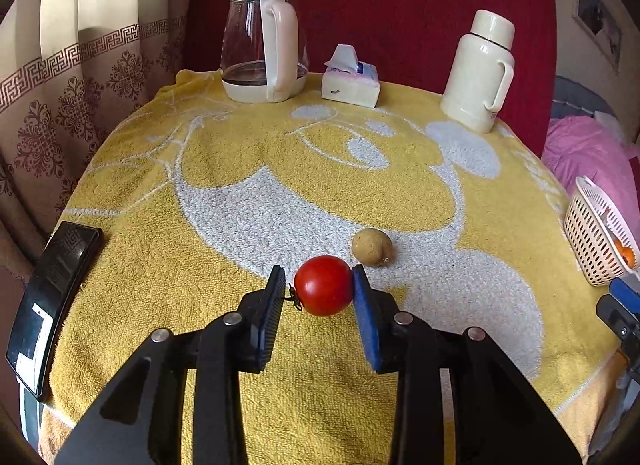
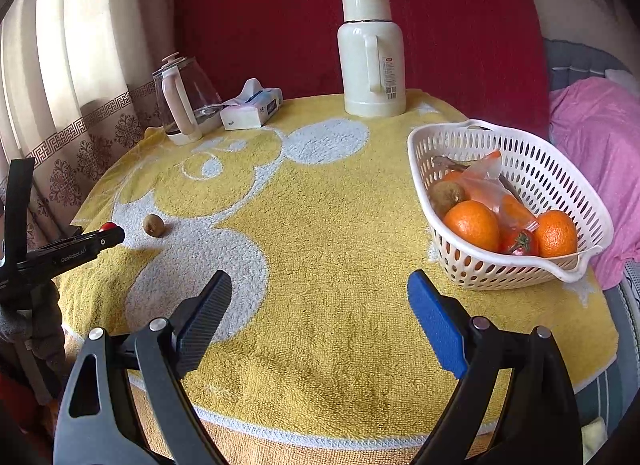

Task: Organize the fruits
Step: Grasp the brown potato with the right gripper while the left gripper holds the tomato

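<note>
Yellow towel (image 1: 224, 169) is covering the bench. At lower centre of the left wrist view, the left gripper (image 1: 320, 285) is clamping a red tomato (image 1: 323, 285), its stem end pointing left toward one pad. A brown kiwi (image 1: 372, 247) is lying just behind, long axis running left to right. The right gripper (image 2: 320, 297) is standing wide open with nothing between. At right, the white basket (image 2: 560, 181) is holding oranges (image 2: 472, 225), partly hidden by a plastic bag (image 2: 486, 185).

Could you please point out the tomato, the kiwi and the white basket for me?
tomato (image 1: 323, 285): left wrist view, middle of its red skin.
kiwi (image 1: 372, 247): left wrist view, centre of its brown body.
white basket (image 2: 520, 145): right wrist view, far perforated wall.
</note>
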